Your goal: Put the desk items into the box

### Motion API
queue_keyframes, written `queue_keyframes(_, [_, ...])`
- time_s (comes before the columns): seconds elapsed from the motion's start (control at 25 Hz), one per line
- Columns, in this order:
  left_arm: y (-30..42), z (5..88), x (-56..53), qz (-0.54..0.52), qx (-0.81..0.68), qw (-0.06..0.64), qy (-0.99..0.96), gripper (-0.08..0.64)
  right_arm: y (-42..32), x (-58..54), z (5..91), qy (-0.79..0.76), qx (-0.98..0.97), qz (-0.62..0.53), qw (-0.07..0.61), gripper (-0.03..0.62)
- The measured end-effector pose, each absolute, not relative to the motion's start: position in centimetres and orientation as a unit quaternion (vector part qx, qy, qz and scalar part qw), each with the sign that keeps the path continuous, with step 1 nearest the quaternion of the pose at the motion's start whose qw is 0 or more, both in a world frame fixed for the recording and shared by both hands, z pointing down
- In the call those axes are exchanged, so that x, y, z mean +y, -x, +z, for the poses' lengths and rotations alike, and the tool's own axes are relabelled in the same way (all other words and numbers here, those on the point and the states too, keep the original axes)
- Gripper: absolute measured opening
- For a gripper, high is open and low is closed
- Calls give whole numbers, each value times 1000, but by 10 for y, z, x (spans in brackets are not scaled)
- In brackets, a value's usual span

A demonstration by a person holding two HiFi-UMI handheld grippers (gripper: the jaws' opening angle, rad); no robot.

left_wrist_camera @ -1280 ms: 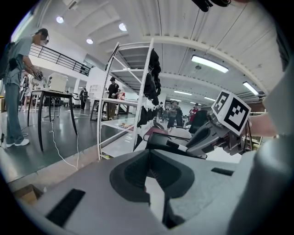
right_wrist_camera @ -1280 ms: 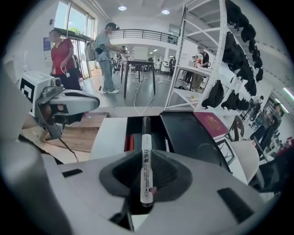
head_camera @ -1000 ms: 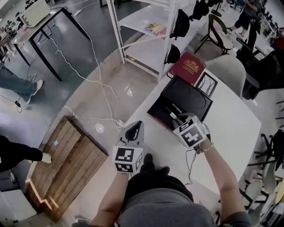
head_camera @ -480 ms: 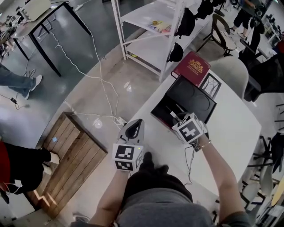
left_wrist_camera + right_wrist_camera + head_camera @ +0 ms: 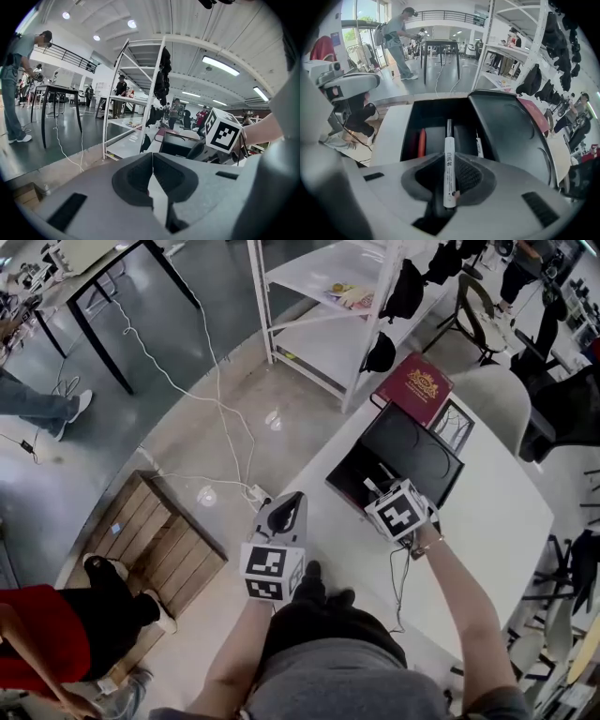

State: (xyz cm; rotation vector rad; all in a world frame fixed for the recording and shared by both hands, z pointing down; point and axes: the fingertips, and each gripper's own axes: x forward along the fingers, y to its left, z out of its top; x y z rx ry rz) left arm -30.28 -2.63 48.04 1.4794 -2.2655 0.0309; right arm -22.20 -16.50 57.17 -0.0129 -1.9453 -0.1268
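Head view: the cube (image 5: 401, 510) on the right claw (image 5: 382, 495) covers its jaws and the pen, so the grip can't be read from there. Right gripper view shows it: right claw's jaws are clamped on a white pen (image 5: 448, 171). Pen's dark tip points into the open black box (image 5: 433, 123). Pen's back end is lost in the claw's throat. Can't tell whether the tip touches the box floor. Claw body cuts off the box's near edge. In the box there's a red item (image 5: 421, 142) at left and a second pen (image 5: 479, 146) at right, both partly hidden and hard to identify. The lid (image 5: 513, 136) lies open at right, its far edge cut off. Box sits on the white worktop (image 5: 492, 512).

Left claw (image 5: 153, 161): jaws together, nothing between them.

Pose: right forearm reaches out over the worktop, claw pitched steeply down above the box. Left claw is held nearly level beside the worktop's edge, pointing toward the shelf (image 5: 136, 101).
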Motion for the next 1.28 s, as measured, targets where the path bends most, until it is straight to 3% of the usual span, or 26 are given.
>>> queue_keyframes(0.96, [307, 484, -24, 15, -826, 226, -516, 8, 219, -166, 586, 24, -817, -57, 573, 77])
queue_keyframes(1.28, [308, 482, -24, 14, -827, 222, -516, 8, 217, -165, 583, 31, -823, -45, 565, 127])
